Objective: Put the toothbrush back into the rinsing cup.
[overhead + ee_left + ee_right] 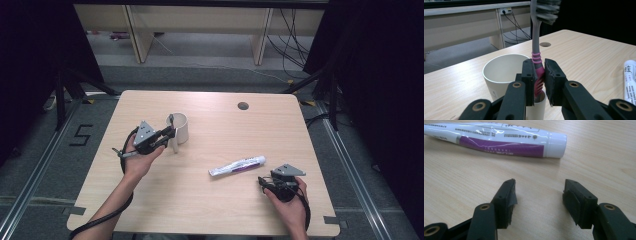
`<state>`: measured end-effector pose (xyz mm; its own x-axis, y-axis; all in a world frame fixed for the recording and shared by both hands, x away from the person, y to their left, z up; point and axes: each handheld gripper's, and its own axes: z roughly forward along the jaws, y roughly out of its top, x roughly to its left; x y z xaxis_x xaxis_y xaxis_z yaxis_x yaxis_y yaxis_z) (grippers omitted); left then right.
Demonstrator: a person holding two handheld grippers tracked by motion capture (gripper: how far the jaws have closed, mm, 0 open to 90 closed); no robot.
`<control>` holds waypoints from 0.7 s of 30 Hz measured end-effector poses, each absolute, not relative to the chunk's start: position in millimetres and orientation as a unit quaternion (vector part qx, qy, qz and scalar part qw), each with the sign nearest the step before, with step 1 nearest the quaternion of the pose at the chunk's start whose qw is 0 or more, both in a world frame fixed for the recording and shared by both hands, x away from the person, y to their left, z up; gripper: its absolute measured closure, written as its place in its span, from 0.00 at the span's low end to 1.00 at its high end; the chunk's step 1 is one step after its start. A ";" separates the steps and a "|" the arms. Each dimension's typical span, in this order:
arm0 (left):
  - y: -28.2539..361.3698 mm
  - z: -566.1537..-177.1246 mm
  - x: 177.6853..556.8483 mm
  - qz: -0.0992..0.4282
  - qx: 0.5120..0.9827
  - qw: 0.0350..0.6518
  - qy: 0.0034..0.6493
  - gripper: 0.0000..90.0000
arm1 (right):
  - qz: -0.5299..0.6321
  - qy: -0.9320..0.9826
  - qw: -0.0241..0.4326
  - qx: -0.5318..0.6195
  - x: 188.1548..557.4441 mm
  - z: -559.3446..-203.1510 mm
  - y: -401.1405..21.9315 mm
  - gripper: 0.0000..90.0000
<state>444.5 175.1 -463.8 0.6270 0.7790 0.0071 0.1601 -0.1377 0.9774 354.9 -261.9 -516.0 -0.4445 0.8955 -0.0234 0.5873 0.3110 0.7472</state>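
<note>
Toothbrush upright, bristles up, handle end in white cup; clamped by left claw. Right claw agape, empty, near toothpaste tube lying flat. Pale wood worktop; grey floor.

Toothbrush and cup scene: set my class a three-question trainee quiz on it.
1. True or false: the left gripper is shut on the toothbrush.
2. Where is the toothbrush's lower end? A) flat on the table B) inside the cup C) across the toothpaste tube
3. What lies on the table ahead of the right gripper, and are its jaws open or shut?

Key: 1 true; 2 B; 3 the toothpaste tube, jaws open and empty.
</note>
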 end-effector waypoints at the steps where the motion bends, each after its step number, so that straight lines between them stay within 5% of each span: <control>1: 175.2 -463.8 444.4 0.274 0.704 0.564 0.334 0.86 | 0.343 0.778 0.225 0.477 354.9 -516.0 -261.9 0.49; 12: 175.7 -463.1 443.0 0.275 0.711 0.551 0.339 0.82 | 0.349 0.775 0.216 0.481 355.2 -516.8 -260.6 0.49; 21: 183.9 -461.0 430.7 0.262 0.705 0.547 0.366 0.51 | 0.348 0.778 0.221 0.474 355.9 -517.4 -261.3 0.49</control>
